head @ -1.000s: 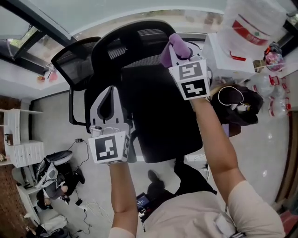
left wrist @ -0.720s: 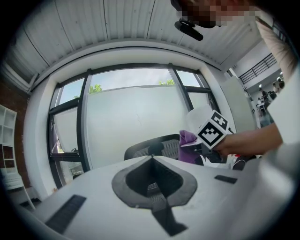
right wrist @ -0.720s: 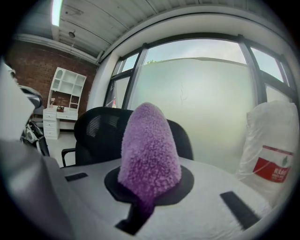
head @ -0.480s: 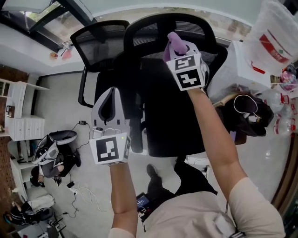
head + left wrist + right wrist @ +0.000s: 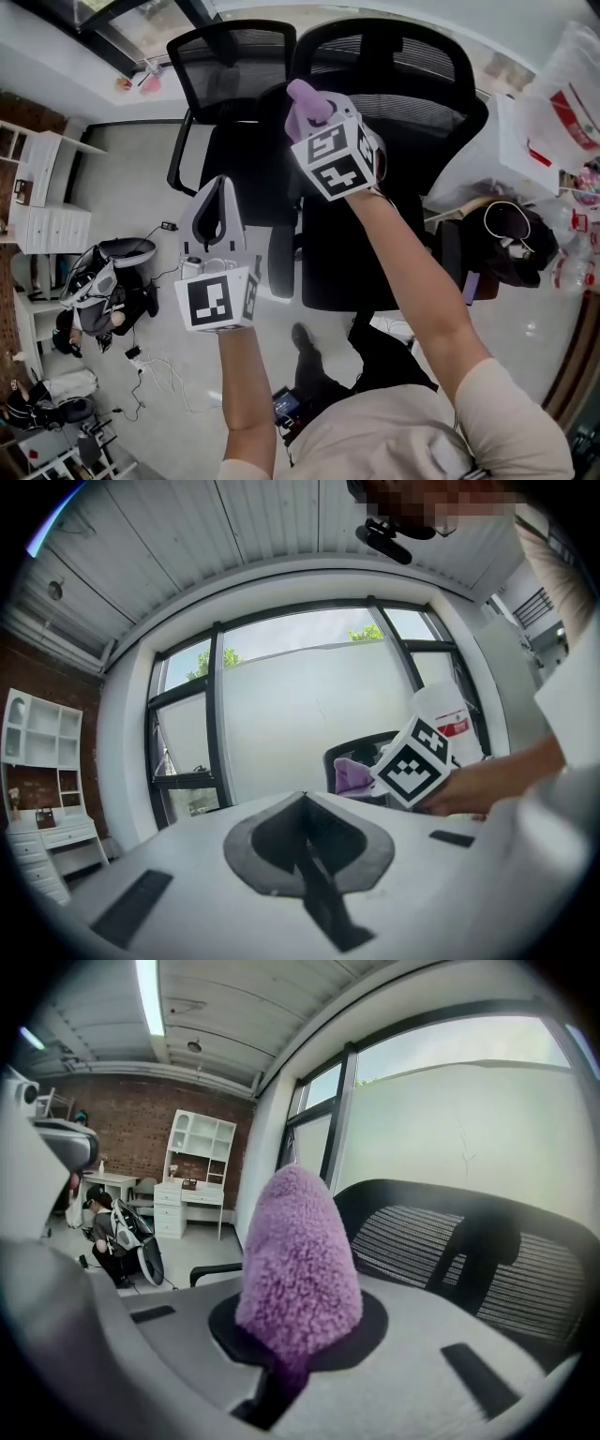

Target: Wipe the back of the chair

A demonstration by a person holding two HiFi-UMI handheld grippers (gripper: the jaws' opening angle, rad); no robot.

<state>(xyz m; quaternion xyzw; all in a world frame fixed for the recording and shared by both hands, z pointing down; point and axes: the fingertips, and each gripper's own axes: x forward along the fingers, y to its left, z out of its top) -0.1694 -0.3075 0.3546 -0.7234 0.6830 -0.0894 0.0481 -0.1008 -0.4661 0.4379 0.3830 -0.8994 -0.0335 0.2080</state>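
Our right gripper (image 5: pixel 309 114) is clamped on a fluffy purple cloth (image 5: pixel 298 1260) that sticks out past its tips. We hold it up by the left edge of the black chair's (image 5: pixel 347 253) mesh back (image 5: pixel 412 56), which rises just behind and to the right of the cloth, though we cannot tell whether the two touch. Our left gripper (image 5: pixel 218 192) has its jaws pressed together with nothing between them, and it hangs lower and to the left, well apart from the cloth, by a second black chair (image 5: pixel 225 61) that stands just beside the first.
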